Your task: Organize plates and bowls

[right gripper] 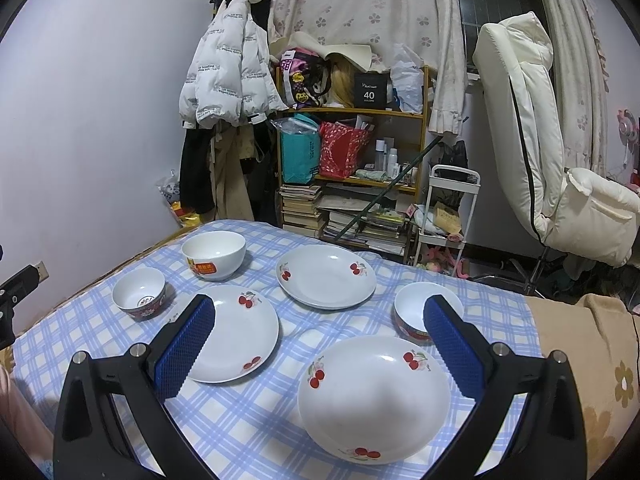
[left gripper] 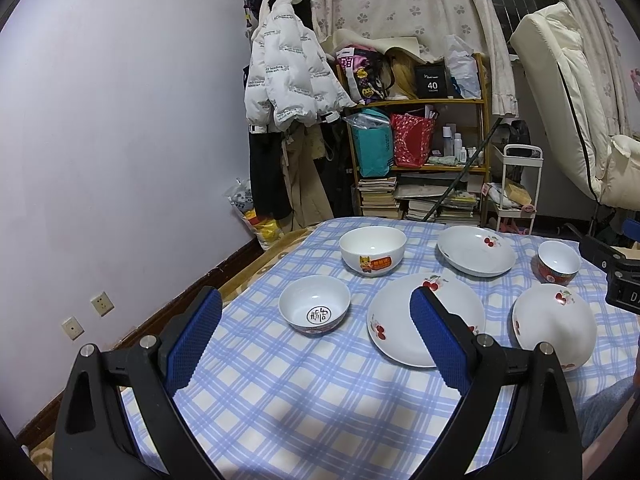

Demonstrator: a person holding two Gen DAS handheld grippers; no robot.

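Three white cherry-print plates lie on the blue checked tablecloth: a near right plate (right gripper: 374,398) (left gripper: 554,326), a middle plate (right gripper: 238,332) (left gripper: 396,316) and a far plate (right gripper: 326,276) (left gripper: 476,256). A large white bowl (left gripper: 373,250) (right gripper: 214,254) stands at the back left. A small red-based bowl (left gripper: 314,304) (right gripper: 139,294) stands at the left, another (right gripper: 416,312) (left gripper: 559,261) at the right. My left gripper (left gripper: 316,336) is open and empty above the near left cloth. My right gripper (right gripper: 320,336) is open and empty above the near right plate.
The table's left edge runs along a lilac wall (left gripper: 120,140) with sockets. Behind the table stand a coat rack with a white jacket (left gripper: 292,64), a cluttered wooden shelf (left gripper: 420,136), a small white cart (right gripper: 448,208) and a cream recliner chair (right gripper: 560,160).
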